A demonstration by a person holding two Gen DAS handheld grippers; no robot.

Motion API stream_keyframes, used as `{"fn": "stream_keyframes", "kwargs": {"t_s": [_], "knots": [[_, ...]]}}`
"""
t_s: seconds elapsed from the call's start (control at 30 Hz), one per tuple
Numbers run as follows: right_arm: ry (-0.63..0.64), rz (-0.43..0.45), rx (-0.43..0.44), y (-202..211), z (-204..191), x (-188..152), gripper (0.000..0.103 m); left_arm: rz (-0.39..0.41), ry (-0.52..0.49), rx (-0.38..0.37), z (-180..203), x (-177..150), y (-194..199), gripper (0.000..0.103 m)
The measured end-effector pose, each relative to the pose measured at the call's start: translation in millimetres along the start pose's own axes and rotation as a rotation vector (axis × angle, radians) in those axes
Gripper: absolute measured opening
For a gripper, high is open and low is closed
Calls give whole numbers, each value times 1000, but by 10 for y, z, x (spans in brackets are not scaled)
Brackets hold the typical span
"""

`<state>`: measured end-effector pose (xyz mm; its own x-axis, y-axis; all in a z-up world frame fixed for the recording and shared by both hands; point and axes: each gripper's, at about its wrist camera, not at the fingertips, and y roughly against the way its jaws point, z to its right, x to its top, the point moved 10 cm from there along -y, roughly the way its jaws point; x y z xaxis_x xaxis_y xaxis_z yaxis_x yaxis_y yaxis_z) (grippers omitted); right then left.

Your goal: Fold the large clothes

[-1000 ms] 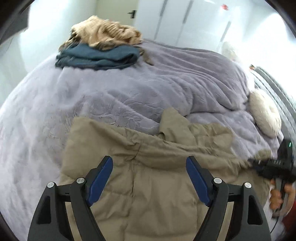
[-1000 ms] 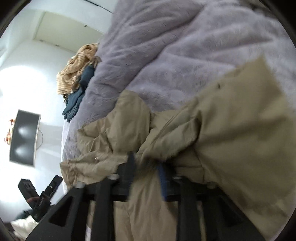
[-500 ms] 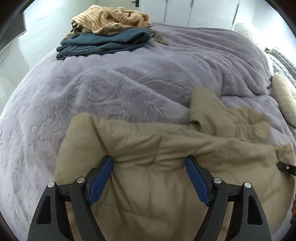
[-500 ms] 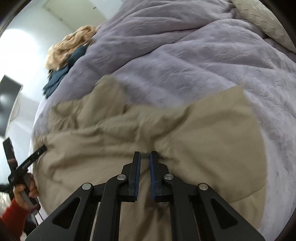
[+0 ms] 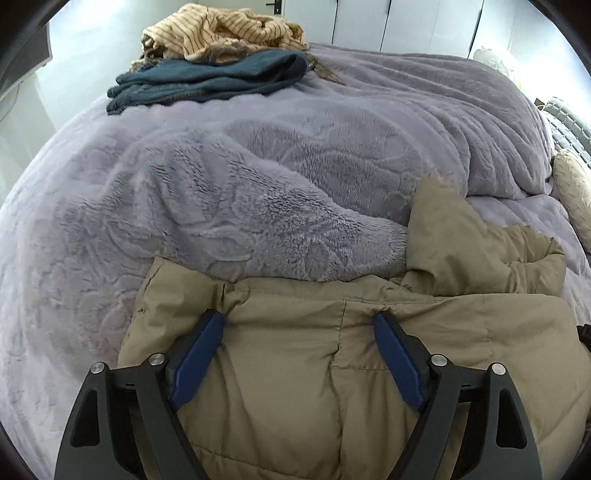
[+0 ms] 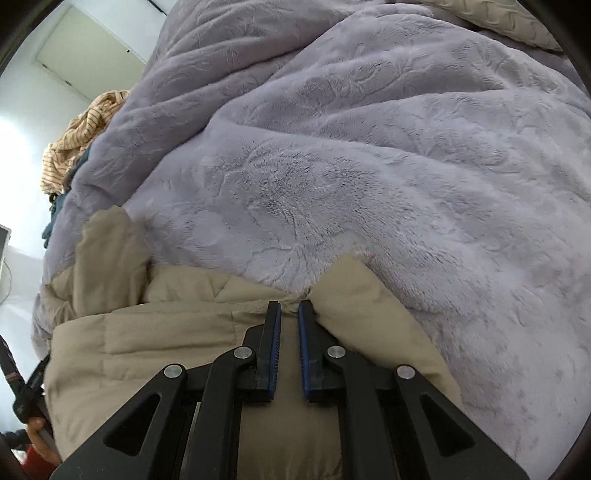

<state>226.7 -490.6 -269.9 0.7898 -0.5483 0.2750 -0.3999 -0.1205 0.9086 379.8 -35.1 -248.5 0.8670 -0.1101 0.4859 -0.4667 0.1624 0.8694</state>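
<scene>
Lilac plush blanket point(image 5: 229, 192) covers the whole bed, rumpled in broad folds. On it, at the near edge, lies the task's garment: a khaki quilted puffer jacket point(image 5: 295, 369), spread wide, its far hem now resting flat on the blanket.

Change over the last second: a second ago the jacket's right part hung bunched and lifted in the right wrist view; now it lies down and smoothed, with a padded flap point(image 6: 354, 295) settled beside the right jaws. One sleeve or collar piece point(image 5: 454, 236) still sticks up rumpled at the far right of the jacket.

Right gripper point(image 6: 290, 314): jaws went from partly apart to pinched nearly together; only a thin slit shows between the blue pads, which appear to nip a seam fold of the jacket at the tips. Judgement: a fresh hold for the next fold.

Left gripper point(image 5: 299, 325): jaws wide and opening a little more, jacket fabric lying beneath and between them, pads pressing nothing. It has dropped close over the jacket's left half.

Far left corner of the bed: folded dark-blue garment point(image 5: 207, 81) with a crumpled tan striped garment point(image 5: 221, 33) on top, well apart from the jacket. A cream cushion point(image 5: 574, 192) sits at the far right.

Reading: lay-out step looks done; the rumpled sleeve needs tucking in before the body is folded.
</scene>
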Motion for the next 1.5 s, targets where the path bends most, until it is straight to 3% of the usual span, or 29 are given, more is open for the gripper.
{"fn": "stream_keyframes", "kwargs": {"t_s": [0.23,0.37,0.47,0.7,0.83,1.13,1.2,1.3,1.37,1.5], "knots": [[-23,0,-14,260,-82,2,14,-19,45,15,-52,18,257,86],[-13,41,23,647,-202,-98,33,9,59,8,-91,-81,650,86],[-22,66,58,919,-241,-249,38,-10,48,-1,-109,-271,892,86],[-54,18,109,1200,-302,-727,43,-65,103,-38,-107,-837,1293,86],[-60,-1,128,1345,-318,-1012,62,-101,120,-51,-74,-1118,1445,86],[-113,-70,154,1428,-321,-1646,72,-159,145,-44,-42,-1626,1596,86],[-132,-85,158,1411,-314,-1754,73,-174,149,-53,-17,-1701,1584,103],[-176,-124,189,1364,-325,-1927,73,-187,134,-65,52,-1819,1576,103],[-187,-131,191,1338,-328,-2003,83,-196,128,-63,73,-1858,1558,103],[-211,-149,204,1266,-335,-2139,84,-216,145,-73,89,-1953,1542,103]]}}
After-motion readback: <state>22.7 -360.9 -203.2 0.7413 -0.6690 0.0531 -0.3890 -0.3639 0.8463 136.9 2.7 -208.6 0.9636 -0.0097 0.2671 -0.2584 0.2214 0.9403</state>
